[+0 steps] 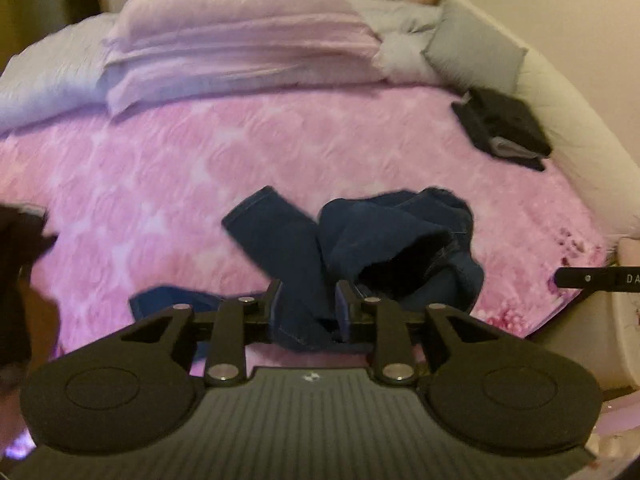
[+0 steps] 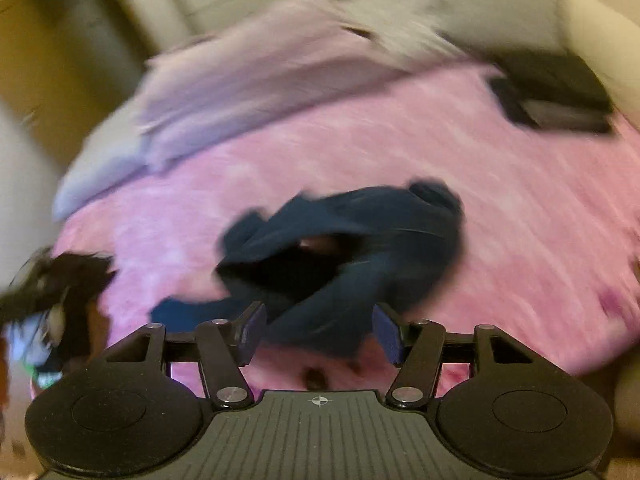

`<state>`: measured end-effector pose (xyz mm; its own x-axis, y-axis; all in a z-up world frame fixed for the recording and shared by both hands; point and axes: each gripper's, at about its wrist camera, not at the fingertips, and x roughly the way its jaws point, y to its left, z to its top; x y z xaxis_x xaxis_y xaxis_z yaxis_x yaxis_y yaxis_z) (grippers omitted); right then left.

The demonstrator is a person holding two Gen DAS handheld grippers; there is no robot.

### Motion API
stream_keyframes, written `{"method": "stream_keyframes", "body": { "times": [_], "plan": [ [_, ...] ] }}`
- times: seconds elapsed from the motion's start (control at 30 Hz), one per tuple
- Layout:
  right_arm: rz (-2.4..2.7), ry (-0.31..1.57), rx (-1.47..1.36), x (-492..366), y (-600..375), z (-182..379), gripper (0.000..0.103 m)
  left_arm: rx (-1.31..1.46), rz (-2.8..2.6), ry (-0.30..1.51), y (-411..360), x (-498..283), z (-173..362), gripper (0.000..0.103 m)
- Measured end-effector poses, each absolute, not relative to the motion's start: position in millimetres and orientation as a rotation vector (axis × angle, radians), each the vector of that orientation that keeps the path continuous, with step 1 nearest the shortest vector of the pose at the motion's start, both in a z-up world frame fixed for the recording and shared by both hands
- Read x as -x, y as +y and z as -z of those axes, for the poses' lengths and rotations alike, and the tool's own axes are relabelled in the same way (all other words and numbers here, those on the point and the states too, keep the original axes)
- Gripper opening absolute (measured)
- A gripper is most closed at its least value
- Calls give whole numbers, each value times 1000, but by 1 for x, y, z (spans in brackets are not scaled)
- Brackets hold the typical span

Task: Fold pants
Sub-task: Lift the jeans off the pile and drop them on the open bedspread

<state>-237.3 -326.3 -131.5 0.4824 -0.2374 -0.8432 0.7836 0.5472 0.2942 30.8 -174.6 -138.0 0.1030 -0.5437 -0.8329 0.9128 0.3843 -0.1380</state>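
Observation:
Dark blue jeans [image 1: 384, 240] lie crumpled on the pink bedspread [image 1: 200, 160] near the bed's front edge. My left gripper [image 1: 308, 304] is shut on a fold of the denim, which bunches between its blue-padded fingers [image 1: 344, 308]; one leg end sticks up to the left. In the blurred right wrist view the same jeans [image 2: 352, 248] form a heap just ahead. My right gripper [image 2: 318, 332] stands open above the near edge of the heap, with denim showing between its fingers [image 2: 254, 330] but not clamped.
A folded lilac blanket [image 1: 240, 40] and grey pillows [image 1: 476, 48] sit at the head of the bed. A dark folded garment stack [image 1: 508, 128] rests at the right edge beside a cream padded side rail [image 1: 568, 120]. The right gripper's tip [image 1: 596, 279] pokes in.

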Motion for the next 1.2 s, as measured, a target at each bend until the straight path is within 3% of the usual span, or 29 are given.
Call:
{"method": "stream_keyframes", "body": {
  "times": [0.1, 0.83, 1.2],
  "plan": [
    [706, 881, -746, 253, -345, 135, 56, -502, 1128, 932, -169, -31, 132, 36],
    [870, 947, -821, 236, -317, 175, 56, -643, 1189, 994, -183, -54, 159, 42],
    [763, 1000, -760, 229, -348, 178, 56, -574, 1064, 1000, -185, -41, 153, 44]
  ]
}}
